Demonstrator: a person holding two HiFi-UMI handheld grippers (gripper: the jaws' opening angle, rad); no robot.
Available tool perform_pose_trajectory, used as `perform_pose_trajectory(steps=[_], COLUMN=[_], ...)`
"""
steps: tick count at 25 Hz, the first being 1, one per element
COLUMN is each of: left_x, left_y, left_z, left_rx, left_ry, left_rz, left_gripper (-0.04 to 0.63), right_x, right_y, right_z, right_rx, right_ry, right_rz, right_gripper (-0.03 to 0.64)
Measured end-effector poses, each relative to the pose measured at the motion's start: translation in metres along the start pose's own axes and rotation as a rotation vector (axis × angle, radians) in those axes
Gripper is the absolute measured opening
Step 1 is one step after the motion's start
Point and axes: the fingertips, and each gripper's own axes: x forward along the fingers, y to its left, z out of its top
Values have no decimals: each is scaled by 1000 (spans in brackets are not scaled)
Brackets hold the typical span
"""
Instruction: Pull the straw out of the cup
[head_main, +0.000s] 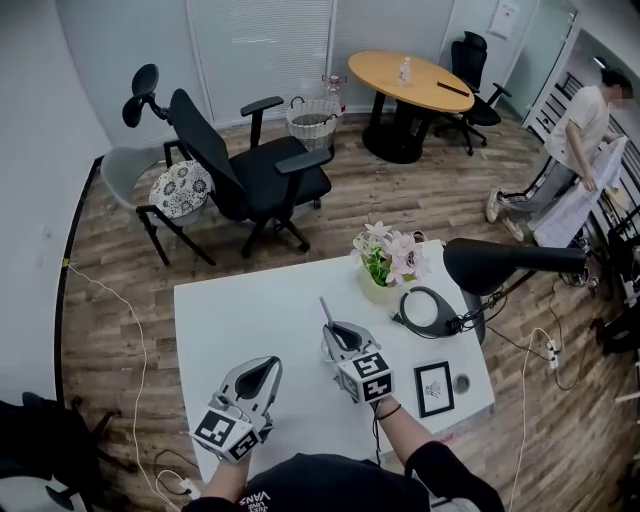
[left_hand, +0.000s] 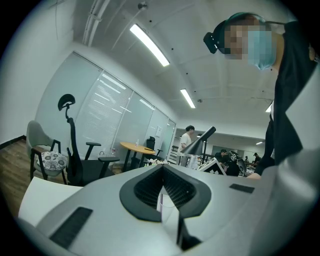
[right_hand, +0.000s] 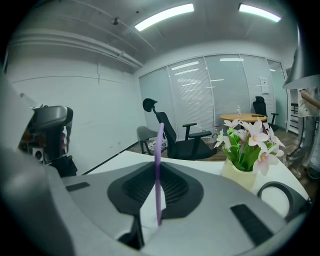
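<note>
A thin purple straw (head_main: 324, 312) stands nearly upright over the white table (head_main: 240, 320). My right gripper (head_main: 332, 338) is shut on it. In the right gripper view the straw (right_hand: 159, 140) runs up the seam between the dark pads (right_hand: 175, 187), and its lower end meets a pale surface (right_hand: 146, 212). I cannot tell whether that surface is the cup, and in the head view the gripper hides whatever is under the straw. My left gripper (head_main: 272, 364) rests apart at the lower left. Its tips are together (left_hand: 162, 170), with only a pale blur in the slit behind them.
A pot of pink flowers (head_main: 385, 262) stands at the table's far right, with a black desk lamp (head_main: 500, 262), a round ring (head_main: 425, 310) and a small framed card (head_main: 434, 388) nearby. Beyond are a black office chair (head_main: 250, 170), a round wooden table (head_main: 410, 80) and a person (head_main: 585, 150).
</note>
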Motion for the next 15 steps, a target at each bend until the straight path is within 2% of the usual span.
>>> perform_pose_trajectory(steps=[15], left_x=[0], left_y=[-5], left_z=[4], left_rx=[7], left_ry=[-14], left_rz=[-8], left_gripper=[11], right_x=[-11], right_y=[3], right_z=[16], right_rx=[-30], right_ry=[-53], right_rz=[-1], right_gripper=[37])
